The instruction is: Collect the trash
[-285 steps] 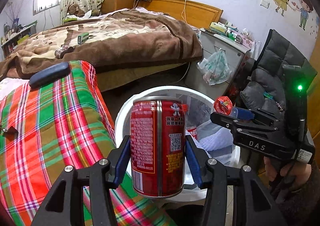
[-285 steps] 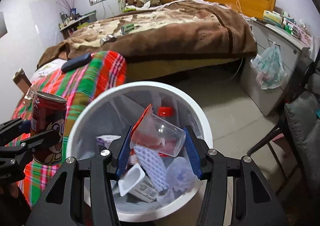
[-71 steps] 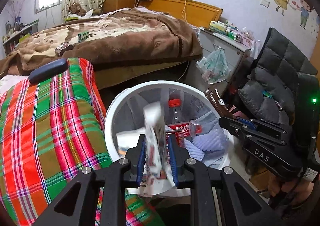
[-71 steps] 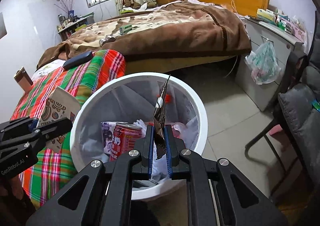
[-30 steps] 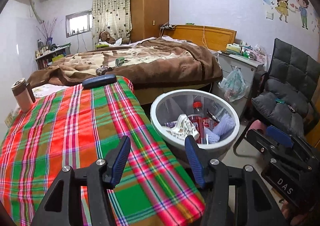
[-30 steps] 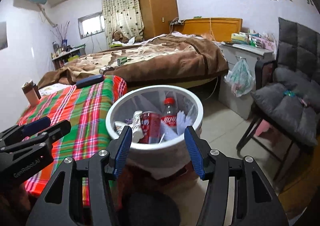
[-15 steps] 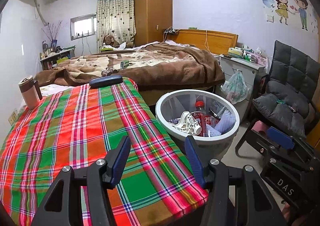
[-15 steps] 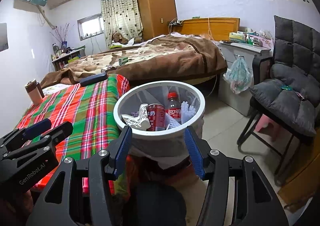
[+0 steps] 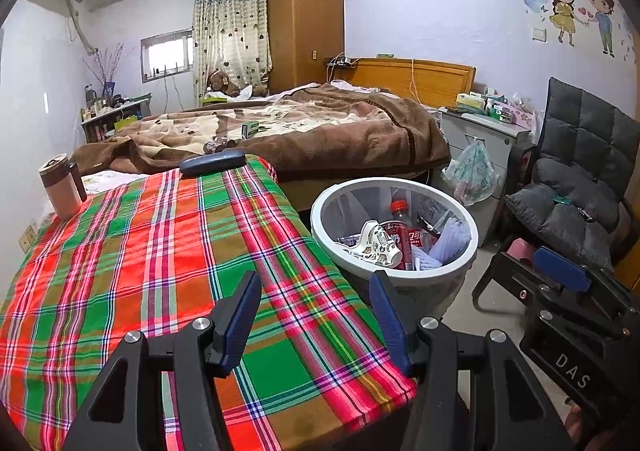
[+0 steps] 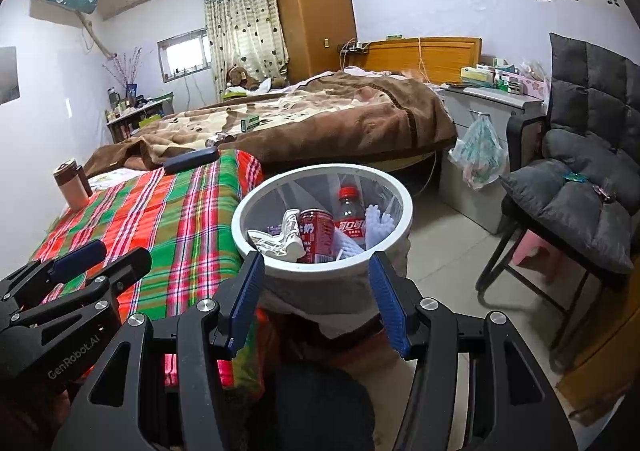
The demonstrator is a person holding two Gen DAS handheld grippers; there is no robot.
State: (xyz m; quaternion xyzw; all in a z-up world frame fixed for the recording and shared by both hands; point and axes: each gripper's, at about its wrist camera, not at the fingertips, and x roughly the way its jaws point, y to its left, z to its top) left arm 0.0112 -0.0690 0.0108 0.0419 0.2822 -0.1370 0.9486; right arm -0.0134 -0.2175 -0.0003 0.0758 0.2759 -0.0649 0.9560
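A white round bin stands on the floor by the plaid-covered table. Inside it lie a red can, a clear bottle with a red cap, a crumpled patterned paper cup and white wrappers. My left gripper hovers open over the table's near right corner, nothing between its blue pads. My right gripper is open and empty, just short of the bin's near rim. Each gripper shows in the other's view.
A brown tumbler and a dark case sit at the table's far side. Behind is a bed with a brown blanket. A grey padded chair, a pink stool, a bedside cabinet and a hanging plastic bag stand right.
Both grippers have drawn back and up from the bin a little, so more of the table and room shows. Both stay open and empty.
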